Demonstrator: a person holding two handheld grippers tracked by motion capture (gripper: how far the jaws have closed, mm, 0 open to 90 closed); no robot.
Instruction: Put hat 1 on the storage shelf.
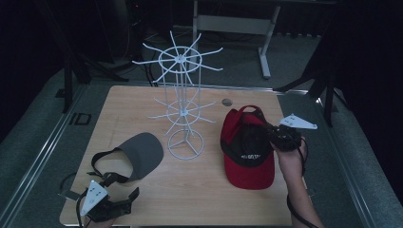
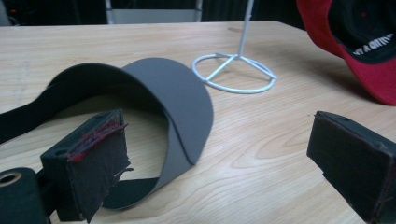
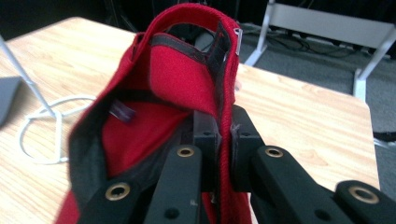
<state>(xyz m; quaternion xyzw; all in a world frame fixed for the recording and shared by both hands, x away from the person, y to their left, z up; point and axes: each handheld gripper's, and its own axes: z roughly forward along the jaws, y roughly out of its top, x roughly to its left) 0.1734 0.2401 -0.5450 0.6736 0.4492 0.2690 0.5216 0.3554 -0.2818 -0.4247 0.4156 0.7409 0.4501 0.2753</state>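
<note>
A red cap (image 1: 247,145) with a black lining hangs tilted over the table's right side, its brim toward the front edge. My right gripper (image 1: 275,137) is shut on the cap's side rim; in the right gripper view the red cap (image 3: 177,84) fabric is pinched between the two black jaws of my right gripper (image 3: 223,135). A grey visor (image 1: 138,154) with a black strap lies at the front left. My left gripper (image 1: 119,202) rests open just in front of it. In the left gripper view the grey visor (image 2: 177,93) lies beyond my left gripper (image 2: 219,154), with nothing between the jaws.
A white wire display stand (image 1: 183,104) with spoke arms at two levels stands on a ring base at the table's middle. The wooden table (image 1: 199,190) has dark floor around it. A grey desk frame (image 1: 237,23) stands behind.
</note>
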